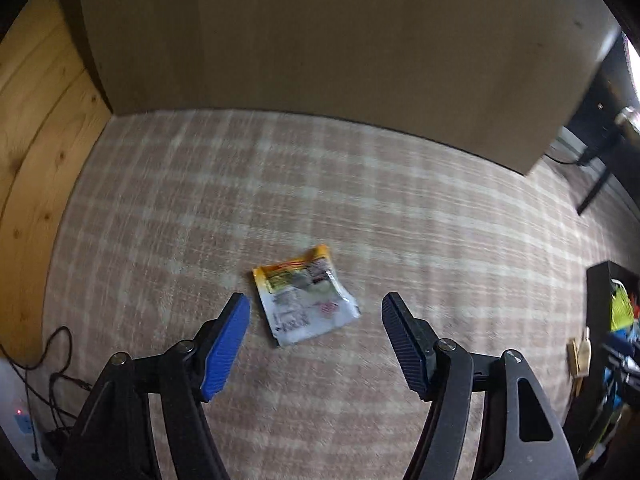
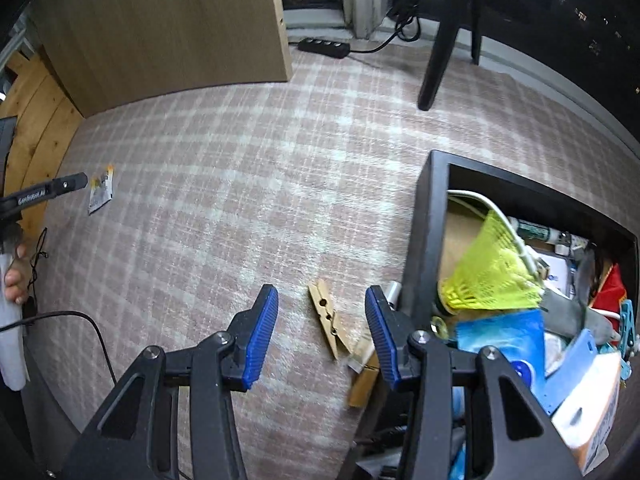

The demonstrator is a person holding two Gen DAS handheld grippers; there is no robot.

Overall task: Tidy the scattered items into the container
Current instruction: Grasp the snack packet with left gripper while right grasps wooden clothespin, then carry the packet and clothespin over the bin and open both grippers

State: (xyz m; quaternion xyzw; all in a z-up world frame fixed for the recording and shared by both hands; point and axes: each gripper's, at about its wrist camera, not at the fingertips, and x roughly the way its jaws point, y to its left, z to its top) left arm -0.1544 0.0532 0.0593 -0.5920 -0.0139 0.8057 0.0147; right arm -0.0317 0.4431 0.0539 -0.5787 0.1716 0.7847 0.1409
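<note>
Plaid carpet (image 1: 360, 184) fills the left wrist view, with a wood panel (image 1: 320, 32) standing at the far edge. Left gripper (image 1: 316, 308) is spread wide and holds nothing; a sachet (image 1: 306, 294) lies flat on the carpet just ahead, between the line of the two pads and slightly toward the left one. Looks lined up for a pick, but it hovers above, not touching as far as I can tell. Flat foil on pile: probably needs a low approach to get a pad under or pinch an edge. At the far right of this view the box (image 1: 596, 300) shows as a dark wall, well apart from the sachet. Right wrist view: same carpet, chair leg (image 2: 436, 52) and power strip (image 2: 324, 46) far ahead. Right gripper (image 2: 322, 314) is also spread and empty; a clothespin (image 2: 328, 320) lies on the carpet right between its fingertips, long axis roughly along the fingers, so closing would squeeze its sides. The box (image 2: 424, 216) sits just to the right, already crowded: yellow shuttlecock (image 2: 492, 272), blue packets, cable. A second wooden piece lies against the box wall, partly hidden by the right finger. Sachet is visible far left here, near the other gripper's tip.
</note>
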